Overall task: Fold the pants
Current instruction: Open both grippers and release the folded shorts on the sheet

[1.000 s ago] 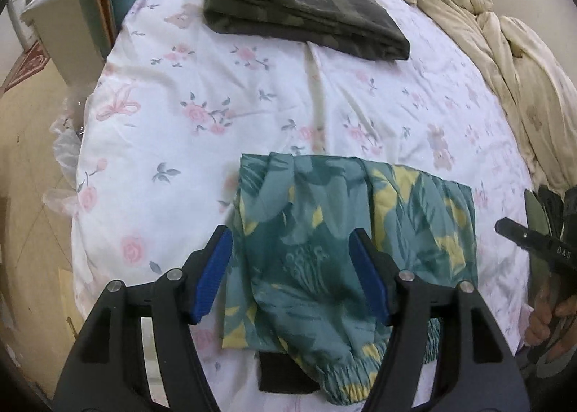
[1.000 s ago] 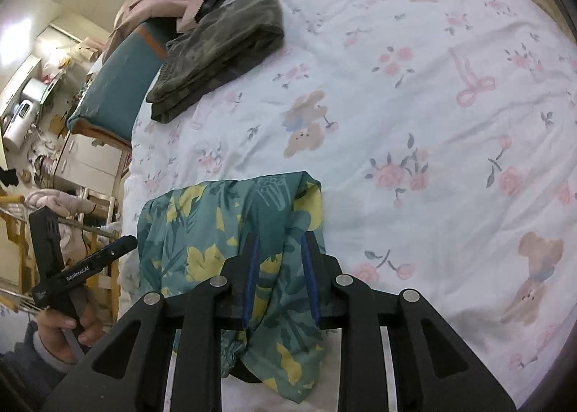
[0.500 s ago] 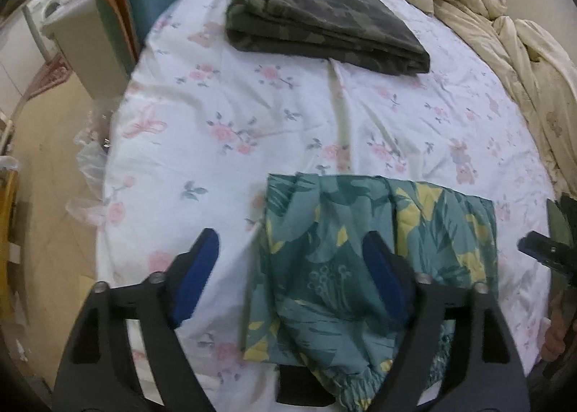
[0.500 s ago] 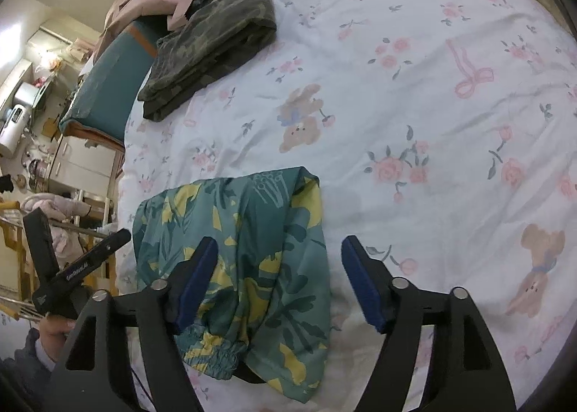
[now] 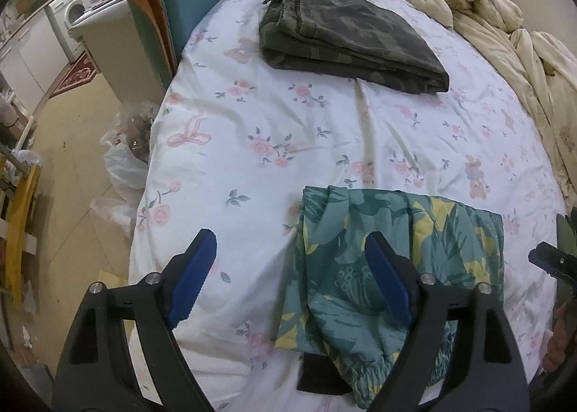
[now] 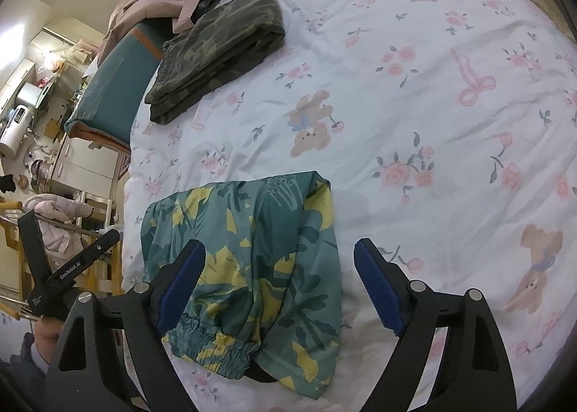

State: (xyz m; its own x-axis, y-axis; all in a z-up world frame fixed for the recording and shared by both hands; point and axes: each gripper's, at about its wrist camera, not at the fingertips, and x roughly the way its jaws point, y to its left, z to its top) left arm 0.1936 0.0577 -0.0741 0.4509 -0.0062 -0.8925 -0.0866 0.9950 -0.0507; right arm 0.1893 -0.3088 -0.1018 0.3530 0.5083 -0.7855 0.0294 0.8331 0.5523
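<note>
1. Teal pants (image 5: 393, 267) with yellow leaf print lie folded into a compact stack near the edge of the bed (image 5: 288, 145), elastic cuffs toward the cameras.
2. The left gripper (image 5: 292, 278) has its blue-padded fingers (image 5: 193, 276) spread wide and grips nothing; one finger hangs over bare sheet, the other over the pants.
3. The right gripper (image 6: 279, 282) is likewise wide open and empty, its fingers (image 6: 375, 285) straddling the stack's right side.
4. Camouflage pants (image 5: 346, 40) sit folded at the far side of the bed, well apart.
5. A cream blanket (image 5: 505, 36) is bunched along the right edge.
</note>
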